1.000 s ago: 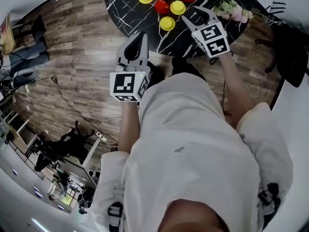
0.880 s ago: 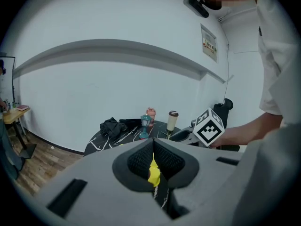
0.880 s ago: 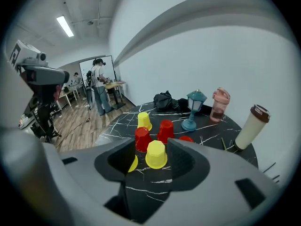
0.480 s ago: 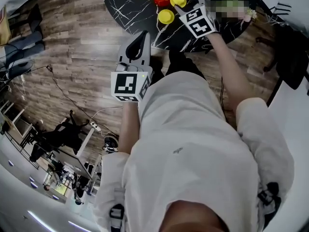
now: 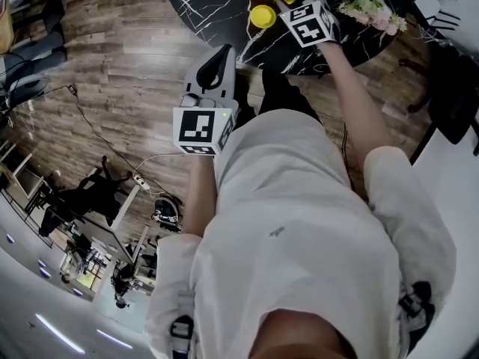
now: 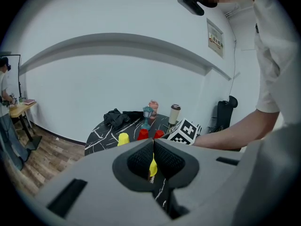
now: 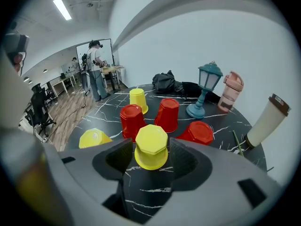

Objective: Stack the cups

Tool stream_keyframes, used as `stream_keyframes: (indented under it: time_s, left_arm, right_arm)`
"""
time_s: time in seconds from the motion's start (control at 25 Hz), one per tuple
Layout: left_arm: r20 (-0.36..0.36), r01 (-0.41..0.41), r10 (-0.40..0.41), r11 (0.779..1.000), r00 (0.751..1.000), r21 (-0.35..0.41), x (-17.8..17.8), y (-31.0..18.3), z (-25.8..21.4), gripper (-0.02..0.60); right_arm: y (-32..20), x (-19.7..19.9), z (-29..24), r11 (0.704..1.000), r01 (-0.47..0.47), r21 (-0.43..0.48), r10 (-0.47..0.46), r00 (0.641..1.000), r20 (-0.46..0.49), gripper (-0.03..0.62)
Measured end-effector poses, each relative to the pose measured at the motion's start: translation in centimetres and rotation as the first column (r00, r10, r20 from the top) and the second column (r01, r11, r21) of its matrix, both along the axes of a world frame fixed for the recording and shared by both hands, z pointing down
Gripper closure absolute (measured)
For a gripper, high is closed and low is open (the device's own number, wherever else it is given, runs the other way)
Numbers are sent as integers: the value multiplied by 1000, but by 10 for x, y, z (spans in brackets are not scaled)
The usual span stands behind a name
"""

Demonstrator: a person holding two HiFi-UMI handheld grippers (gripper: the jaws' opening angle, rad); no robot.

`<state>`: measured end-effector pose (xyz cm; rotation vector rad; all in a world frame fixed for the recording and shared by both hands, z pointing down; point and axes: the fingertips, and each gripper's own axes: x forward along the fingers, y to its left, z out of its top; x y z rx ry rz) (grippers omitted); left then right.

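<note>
Right now the right claw (image 7: 150, 158) stands wide, its jaws having just been opening, with an upturned yellow cup (image 7: 151, 145) between them. We see a thin gap on each side, so the pads are not on it yet. The left claw (image 6: 153, 160) is closed tight and empty. The yellow sliver at its tips is only a cup far off on the surface (image 7: 225, 128). In the head view the left claw hangs mid-frame over the wood floor (image 5: 112, 88), off the surface's edge.

We read the step as the approach to the first pick, with nothing stacked so far. The next move calls for sinking a little so the pads meet the cup's wall, closing, lifting straight up, then dropping it over another upturned cup.

Moving outward, the nearest red cup (image 7: 131, 119) stands just behind the yellow one at centre-left, and a second red cup (image 7: 168, 114) stands beside it. A third red cup (image 7: 200, 132) is near at right, a second yellow (image 7: 94, 138) at left, and a third yellow (image 7: 138, 99) further back. We judge the room tight beside the nearest red cup, which the claw could nudge. The lamp (image 7: 207, 91), pink bottle (image 7: 231, 95) and tumbler (image 7: 265, 121) stand at upper right, well apart. The surface is bare in the lower frame, leaving room to pull back.
</note>
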<state>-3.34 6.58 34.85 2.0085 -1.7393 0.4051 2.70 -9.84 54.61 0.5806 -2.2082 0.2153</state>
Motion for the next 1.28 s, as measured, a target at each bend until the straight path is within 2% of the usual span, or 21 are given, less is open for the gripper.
stream_keyframes:
  time_s: [0.16,0.56,0.96,1.28]
  left_arm:
    - [8,-15,14,1000,1000,7,3,1,-2,575]
    - [9,-27,27,999,1000,37,6,7,-9,575]
    - [-7,-85,85,994,996,73,15,2,-8,575]
    - [-18,-110,111,992,994,70,9,-4,-1,575]
  right_arm:
    - [-2,1,5,1000,-7,9,7,1000,-3,376]
    - [6,20,-11,999,-10,30,10,1000,10,376]
    - [37,43,-20,999,-14,31,14,1000,17,376]
    - [67,51,-11,1000,-11,8,11,1000,-5,376]
